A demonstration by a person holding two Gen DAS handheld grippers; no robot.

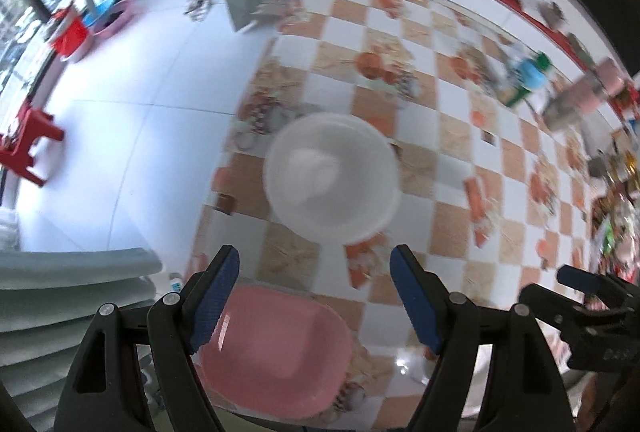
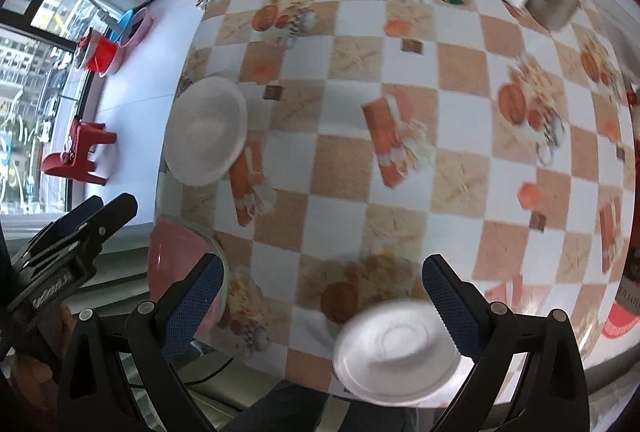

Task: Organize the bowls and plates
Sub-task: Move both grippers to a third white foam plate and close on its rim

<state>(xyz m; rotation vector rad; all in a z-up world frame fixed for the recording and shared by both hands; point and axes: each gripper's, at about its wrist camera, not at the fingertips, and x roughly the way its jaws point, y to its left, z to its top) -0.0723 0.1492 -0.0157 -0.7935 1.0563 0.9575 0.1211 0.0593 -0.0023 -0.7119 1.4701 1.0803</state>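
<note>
Only the right wrist view catches the white saucer (image 2: 398,352) under the wide-open, empty right gripper (image 2: 320,306); left gripper (image 1: 314,302) is released too, above the pink plate (image 1: 276,348). Labels too blurry.

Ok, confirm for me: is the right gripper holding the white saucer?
No, the right gripper stands open above the table, and the white saucer lies flat on the checkered tablecloth, untouched by either pad.

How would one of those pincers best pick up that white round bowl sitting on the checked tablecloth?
Pinch the rim of the white round bowl from above, one finger inside the wall and one outside. It sits upright and open, and looks too wide to straddle whole.
</note>
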